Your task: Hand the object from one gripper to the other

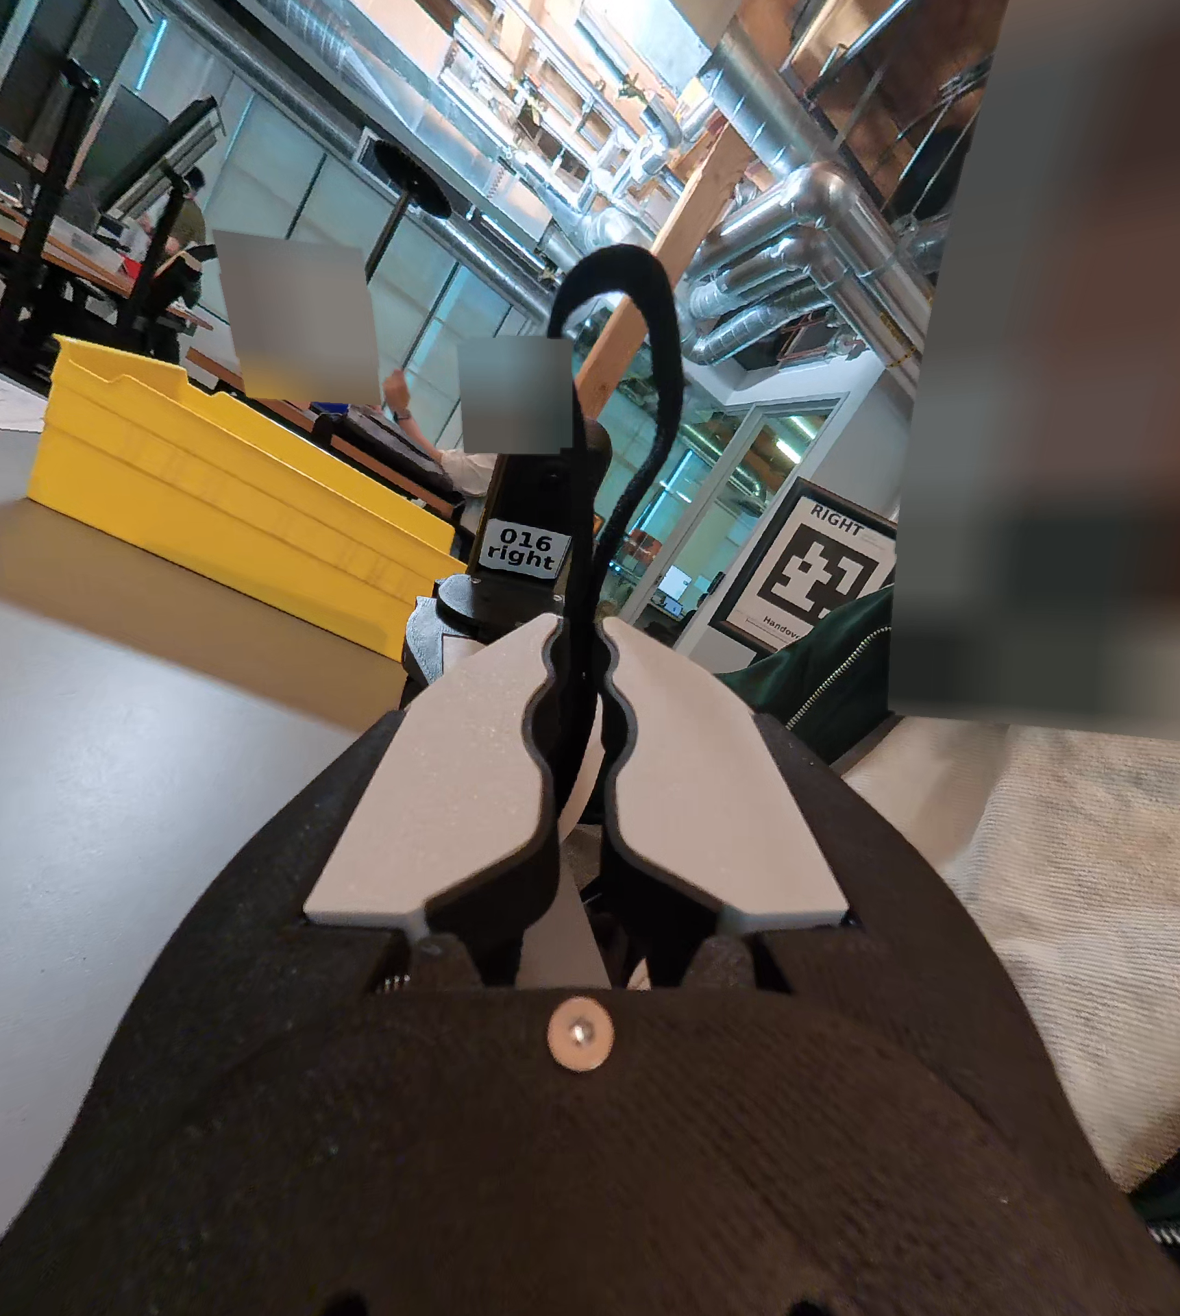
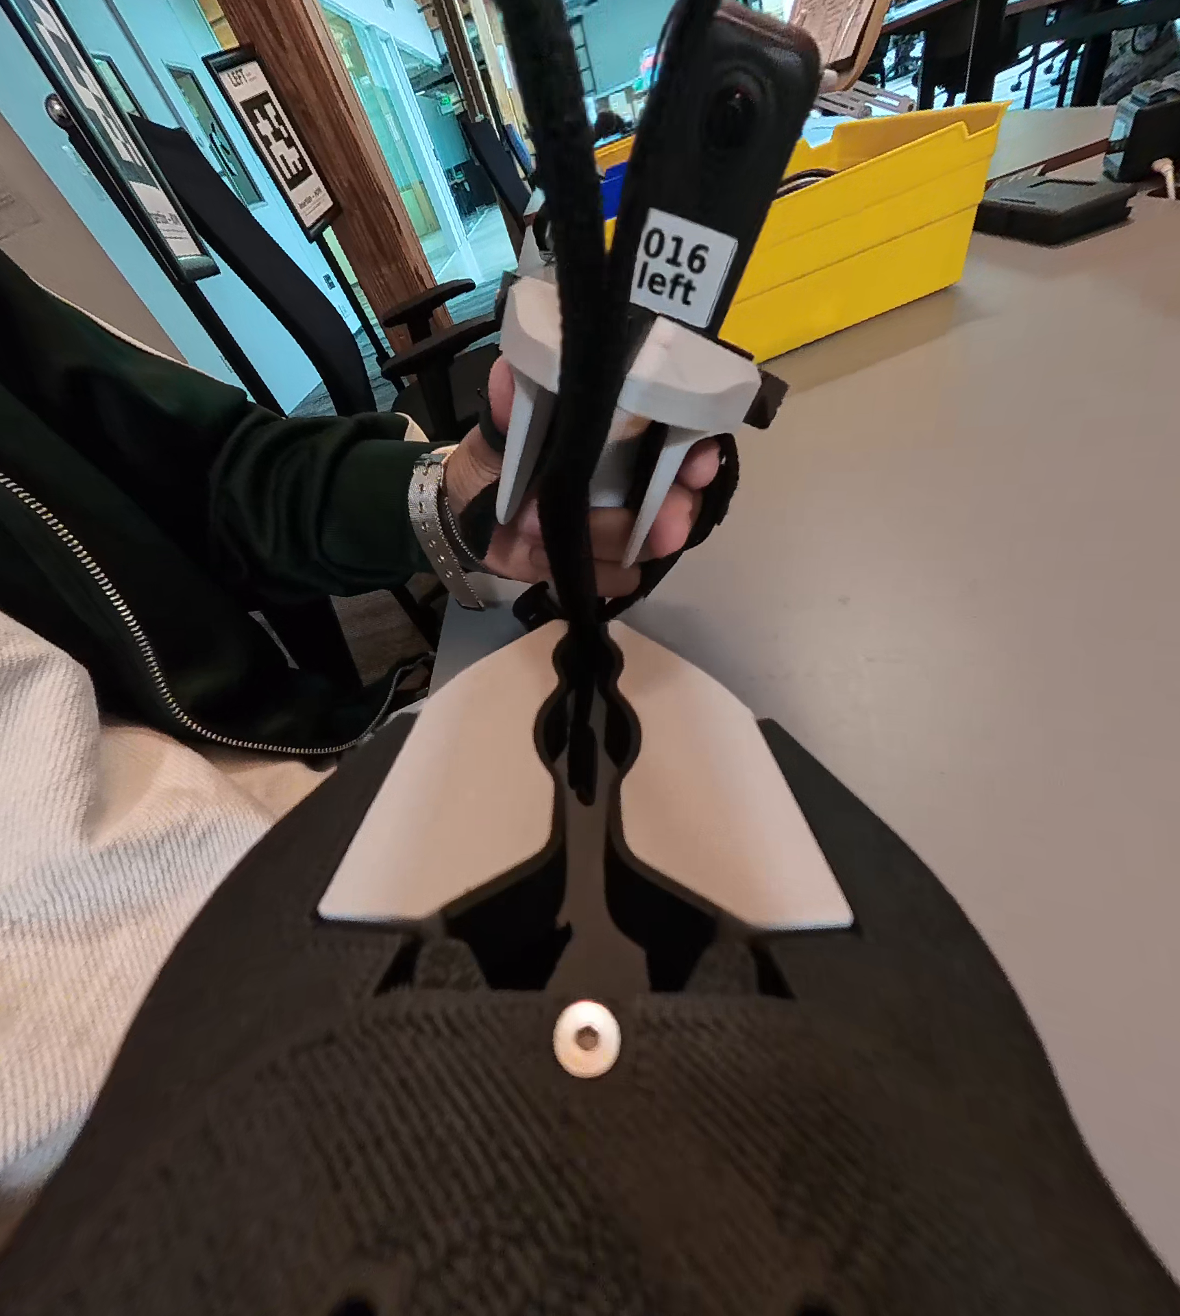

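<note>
Left wrist view shows the left gripper pinched narrow on a black cord that loops up at frame centre, yellow bin at left. Only the right wrist view shows the right gripper also clamping the cord's ends, with the person's hand beyond.

Yellow bin on grey table, office chair beside.
</note>
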